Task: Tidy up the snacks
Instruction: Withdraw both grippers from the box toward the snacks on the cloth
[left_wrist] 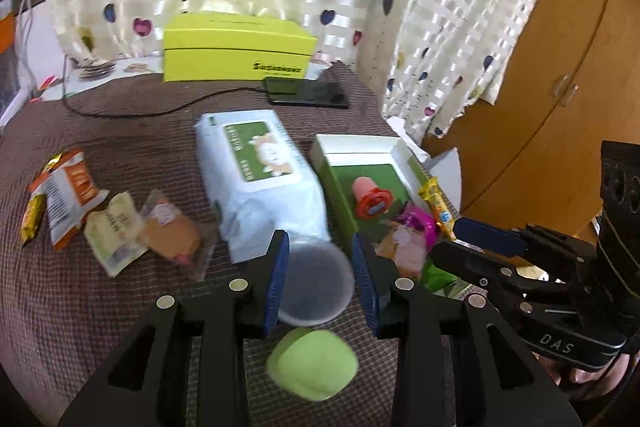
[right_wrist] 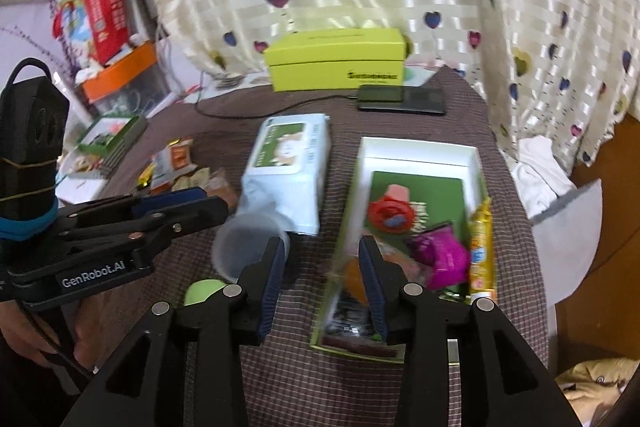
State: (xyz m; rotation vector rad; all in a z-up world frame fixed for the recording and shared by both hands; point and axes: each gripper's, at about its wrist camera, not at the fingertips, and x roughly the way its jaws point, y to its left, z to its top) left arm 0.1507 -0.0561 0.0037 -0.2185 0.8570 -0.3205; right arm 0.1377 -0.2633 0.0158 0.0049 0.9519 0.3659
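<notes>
Both hand-held grippers open above the brown checked bench (left_wrist: 100,307), nothing clamped.

Left hand-held gripper (left_wrist: 320,279) spread over a clear plastic cup (left_wrist: 316,283) lying on its side, pads not pressing; right hand-held gripper (right_wrist: 322,285) gaping over the green-and-white open box (right_wrist: 416,155) of snacks. Loose snack packets (left_wrist: 120,223) at nine o'clock of the white wet-wipes pack (left_wrist: 260,179); box at three.

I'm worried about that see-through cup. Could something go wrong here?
Maybe. The clear cup lies tipped on its side between the left gripper's open jaws, so it could roll away. The green ball beside it could get bumped and roll. The snack box looks crowded at its near end, so packets might spill out.
</notes>
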